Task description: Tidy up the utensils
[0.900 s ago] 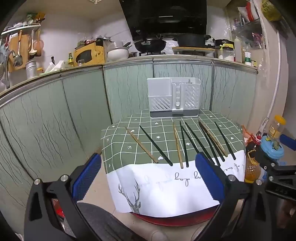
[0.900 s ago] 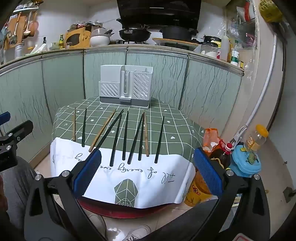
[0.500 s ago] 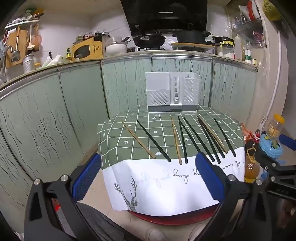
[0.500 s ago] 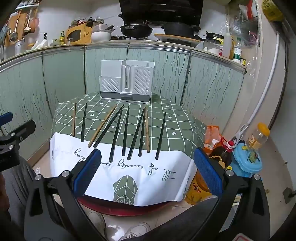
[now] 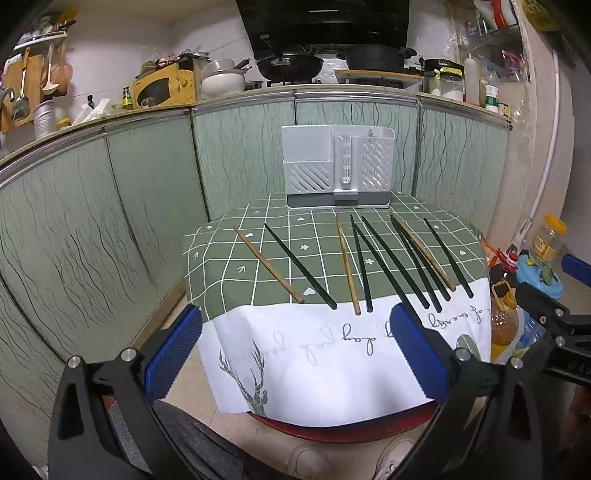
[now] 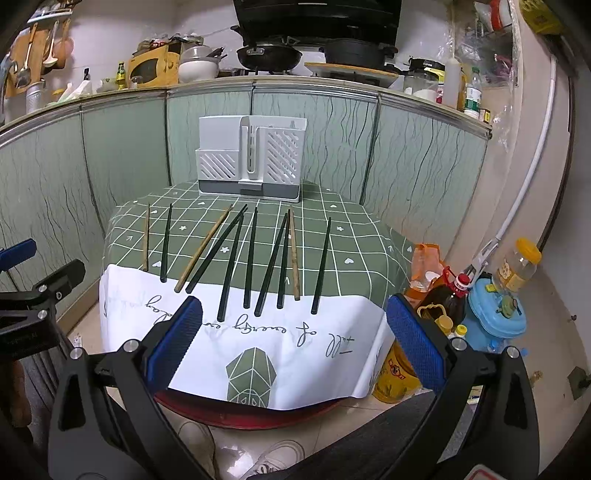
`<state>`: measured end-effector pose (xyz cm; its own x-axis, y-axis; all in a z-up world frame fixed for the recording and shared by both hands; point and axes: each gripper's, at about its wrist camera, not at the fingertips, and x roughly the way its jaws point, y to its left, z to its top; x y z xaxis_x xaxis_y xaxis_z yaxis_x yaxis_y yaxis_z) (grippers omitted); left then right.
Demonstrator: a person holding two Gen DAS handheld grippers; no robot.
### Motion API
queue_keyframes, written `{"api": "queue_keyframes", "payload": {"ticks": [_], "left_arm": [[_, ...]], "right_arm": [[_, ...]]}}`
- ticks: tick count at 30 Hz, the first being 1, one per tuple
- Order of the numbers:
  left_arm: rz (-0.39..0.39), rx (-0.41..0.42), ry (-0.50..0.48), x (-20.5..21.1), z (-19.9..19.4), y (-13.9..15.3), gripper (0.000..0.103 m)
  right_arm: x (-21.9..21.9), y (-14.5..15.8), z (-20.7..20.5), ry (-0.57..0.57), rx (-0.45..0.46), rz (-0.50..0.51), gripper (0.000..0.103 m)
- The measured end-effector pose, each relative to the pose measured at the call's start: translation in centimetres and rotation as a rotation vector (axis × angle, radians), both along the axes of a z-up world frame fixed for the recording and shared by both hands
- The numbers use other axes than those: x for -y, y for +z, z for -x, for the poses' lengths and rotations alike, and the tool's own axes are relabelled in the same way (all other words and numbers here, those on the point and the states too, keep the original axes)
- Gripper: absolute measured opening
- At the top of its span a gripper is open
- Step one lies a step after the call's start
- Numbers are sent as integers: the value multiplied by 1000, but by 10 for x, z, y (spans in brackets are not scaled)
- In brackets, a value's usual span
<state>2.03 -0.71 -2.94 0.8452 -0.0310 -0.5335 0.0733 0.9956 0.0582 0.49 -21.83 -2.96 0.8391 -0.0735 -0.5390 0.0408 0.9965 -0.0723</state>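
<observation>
Beyond left hand-held gripper [image 5: 295,347], chopsticks [image 5: 364,264], untouched

Green wavy-line cabinet fronts [image 5: 155,177] under a steel-edged counter [image 6: 207,85] crowded with a yellow microwave [image 5: 164,86], bowls, wok [image 5: 290,65] and black hood [image 6: 317,14], white wall behind, beige tile floor [image 6: 546,302], white pipe [image 6: 532,177] on the right wall, even indoor light.

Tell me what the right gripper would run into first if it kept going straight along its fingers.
Probably the near, white edge of the tablecloth, about where the near ends of the dark chopsticks lie. The right gripper is open, holds nothing, and tilts down toward that spot. Depth is uncertain through the fisheye.
</observation>
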Motion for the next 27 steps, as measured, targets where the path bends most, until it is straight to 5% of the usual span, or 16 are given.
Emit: {"api": "queue_keyframes", "payload": {"ticks": [27], "left_arm": [[-5,-19,-14,5,6,1,98]], "right_arm": [[5,3,6,-11,2,-5,95]]}}
